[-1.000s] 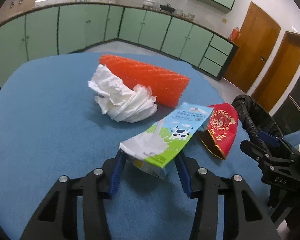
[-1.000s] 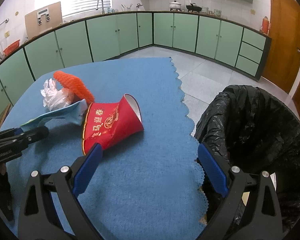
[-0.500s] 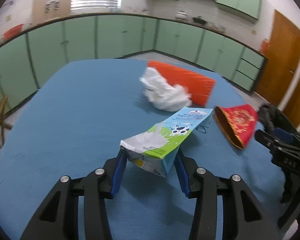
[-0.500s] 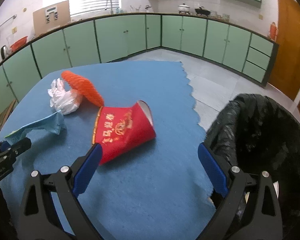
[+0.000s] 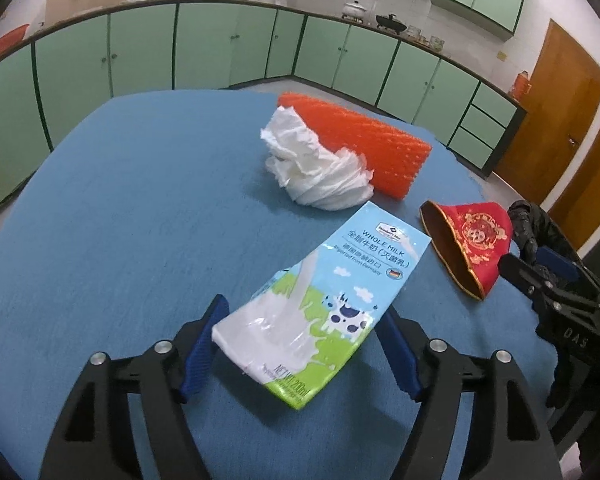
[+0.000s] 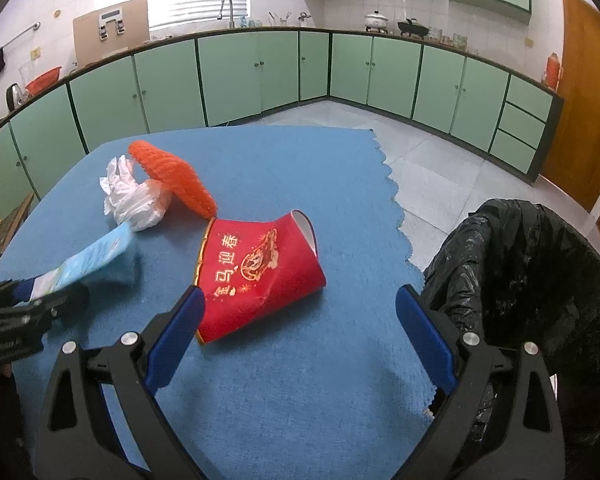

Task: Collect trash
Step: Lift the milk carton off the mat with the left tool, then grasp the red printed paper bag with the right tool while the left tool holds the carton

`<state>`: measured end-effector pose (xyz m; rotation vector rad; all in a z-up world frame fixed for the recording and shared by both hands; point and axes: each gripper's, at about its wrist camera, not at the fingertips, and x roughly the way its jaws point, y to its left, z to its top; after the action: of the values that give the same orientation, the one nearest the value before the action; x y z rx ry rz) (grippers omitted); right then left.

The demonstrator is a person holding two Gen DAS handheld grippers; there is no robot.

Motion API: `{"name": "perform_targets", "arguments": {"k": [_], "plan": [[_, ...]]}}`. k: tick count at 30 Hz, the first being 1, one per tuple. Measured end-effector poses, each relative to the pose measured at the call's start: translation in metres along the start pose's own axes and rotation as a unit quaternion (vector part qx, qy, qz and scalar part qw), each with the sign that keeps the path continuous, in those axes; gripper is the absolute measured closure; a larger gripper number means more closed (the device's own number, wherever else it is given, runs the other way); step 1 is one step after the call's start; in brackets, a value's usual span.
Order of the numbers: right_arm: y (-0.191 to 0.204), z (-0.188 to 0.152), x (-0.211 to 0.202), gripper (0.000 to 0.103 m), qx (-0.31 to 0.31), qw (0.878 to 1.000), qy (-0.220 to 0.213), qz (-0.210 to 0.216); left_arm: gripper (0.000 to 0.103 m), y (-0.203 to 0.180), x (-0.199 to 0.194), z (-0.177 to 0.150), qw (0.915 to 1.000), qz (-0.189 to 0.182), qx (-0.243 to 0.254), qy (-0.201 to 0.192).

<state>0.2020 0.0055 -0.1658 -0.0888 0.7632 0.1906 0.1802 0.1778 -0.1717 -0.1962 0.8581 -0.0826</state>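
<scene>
My left gripper (image 5: 300,344) is shut on a flattened blue and green milk carton (image 5: 320,300) and holds it above the blue table (image 5: 120,220). The carton also shows in the right wrist view (image 6: 96,258). A crushed red paper cup (image 6: 256,276) lies on its side just ahead of my right gripper (image 6: 300,340), which is open and empty; the cup also shows in the left wrist view (image 5: 468,244). A crumpled white tissue (image 5: 316,172) and an orange foam net (image 5: 364,144) lie farther back, touching each other.
A bin with a black bag (image 6: 540,300) stands off the table's right edge, beside my right gripper. Green kitchen cabinets (image 6: 260,76) line the walls. Wooden doors (image 5: 560,120) are on the right. The table cloth has a scalloped right edge (image 6: 396,208).
My left gripper has lifted the milk carton off the table and turned, so the carton now shows its printed face. The right gripper has stayed open near the red cup.
</scene>
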Motion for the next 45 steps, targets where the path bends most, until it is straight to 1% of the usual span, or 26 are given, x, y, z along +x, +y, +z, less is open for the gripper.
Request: {"name": "perform_targets", "arguments": {"k": [1,2,5,8,10,12,15,21,22,23,26,34,40,45], "plan": [[0.0,0.0,0.0,0.01,-0.001,1.0,-0.001,0.001,0.051,-0.001,0.001,0.001,1.0,-0.003,-0.001,-0.001],[0.001,0.001,0.0,0.01,-0.002,1.0,-0.003,0.003,0.052,0.0,0.001,0.0,1.0,-0.004,-0.004,-0.001],[0.003,0.002,0.002,0.01,-0.01,1.0,-0.001,0.012,0.053,0.001,-0.001,-0.003,0.9998,0.003,-0.017,-0.013],[0.007,0.003,0.004,0.01,-0.015,1.0,0.001,0.02,0.053,0.002,-0.01,-0.004,0.9984,0.034,-0.03,-0.032],[0.012,0.004,0.006,0.01,-0.025,0.999,0.003,0.027,0.053,0.002,-0.015,-0.005,0.9972,0.054,-0.034,-0.039],[0.018,0.006,0.009,0.01,-0.036,0.999,0.005,0.029,0.053,0.001,-0.02,-0.006,0.9966,0.059,-0.035,-0.045],[0.022,0.008,0.015,0.01,-0.041,0.999,0.014,0.023,0.053,-0.005,-0.022,-0.007,0.9963,0.067,-0.022,-0.05],[0.021,0.011,0.03,0.01,-0.035,0.998,0.043,0.024,0.053,-0.007,-0.019,-0.008,0.9966,0.067,-0.025,-0.041],[0.02,0.011,0.031,0.018,-0.033,0.998,0.045,0.028,0.054,-0.008,-0.018,-0.009,0.9966,0.068,-0.024,-0.041],[0.02,0.01,0.032,0.023,-0.032,0.998,0.048,0.033,0.053,-0.008,-0.018,-0.009,0.9965,0.069,-0.023,-0.042],[0.019,0.01,0.033,0.023,-0.028,0.997,0.053,0.039,0.053,-0.009,-0.019,-0.008,0.9964,0.07,-0.021,-0.043],[0.015,0.015,0.004,0.024,-0.025,0.998,0.023,0.05,0.054,-0.012,-0.029,-0.004,0.9957,0.07,-0.022,-0.057],[0.006,0.02,-0.026,0.024,-0.016,0.998,0.003,0.053,0.055,-0.024,-0.044,0.001,0.9957,0.056,-0.02,-0.071],[-0.013,0.024,-0.051,0.024,0.001,0.999,-0.015,0.05,0.055,-0.04,-0.055,0.002,0.9958,0.041,-0.007,-0.082]]}}
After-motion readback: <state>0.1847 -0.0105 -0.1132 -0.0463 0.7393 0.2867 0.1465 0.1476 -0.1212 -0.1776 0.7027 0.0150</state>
